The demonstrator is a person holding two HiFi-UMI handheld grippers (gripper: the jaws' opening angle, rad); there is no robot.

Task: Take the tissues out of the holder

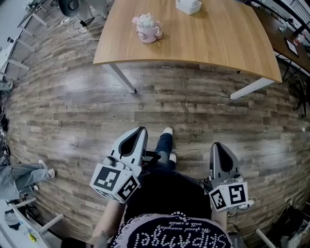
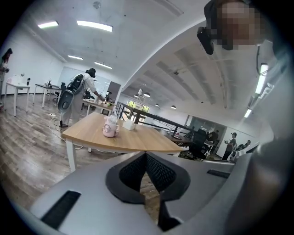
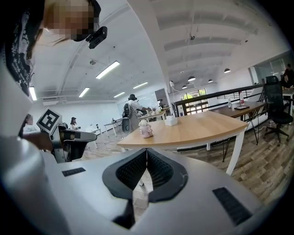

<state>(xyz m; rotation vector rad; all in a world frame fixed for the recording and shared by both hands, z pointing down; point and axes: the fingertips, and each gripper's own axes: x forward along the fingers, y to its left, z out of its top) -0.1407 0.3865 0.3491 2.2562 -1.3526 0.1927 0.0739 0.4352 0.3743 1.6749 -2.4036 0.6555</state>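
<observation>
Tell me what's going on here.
A person stands on the wood floor, short of the table, holding two grippers. The left claw and right claw are both shut and empty. A pink holder and a white box sit on the table, untouched.

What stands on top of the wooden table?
On the wooden table stand a pink holder and, farther back, a white box. The holder's inside is covered, so its contents cannot be seen.

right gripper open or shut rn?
Shut. In its own view the right gripper has fingers touching at the tips, nothing between them.
</observation>
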